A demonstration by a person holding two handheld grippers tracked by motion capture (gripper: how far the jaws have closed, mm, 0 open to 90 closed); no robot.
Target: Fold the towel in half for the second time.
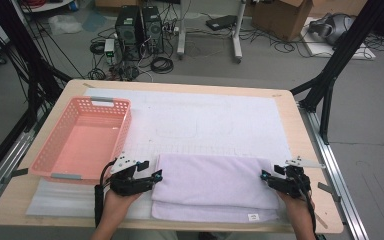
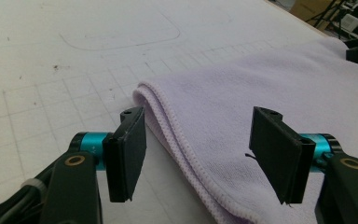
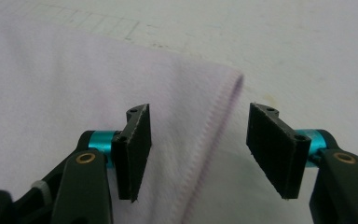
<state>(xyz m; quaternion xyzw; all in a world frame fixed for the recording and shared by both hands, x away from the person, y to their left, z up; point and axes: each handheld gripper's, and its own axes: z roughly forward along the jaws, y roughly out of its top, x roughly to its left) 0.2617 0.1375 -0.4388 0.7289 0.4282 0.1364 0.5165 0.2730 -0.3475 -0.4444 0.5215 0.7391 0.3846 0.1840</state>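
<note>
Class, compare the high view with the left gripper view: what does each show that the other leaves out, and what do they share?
High view alone: the pink basket, the small white tag on the towel's lower layer, and the floor's computer towers. Left gripper view alone: the towel's stitched hem up close. Both share: the folded lilac towel, the white gridded mat and the open left gripper.

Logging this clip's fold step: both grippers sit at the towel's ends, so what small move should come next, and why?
Probably close both grippers on the towel's short edges. The left gripper stands open with the folded left edge between its jaws; the right gripper is open astride the right hem. Neither pinches cloth yet, so a grip must come before any lift or fold.
</note>
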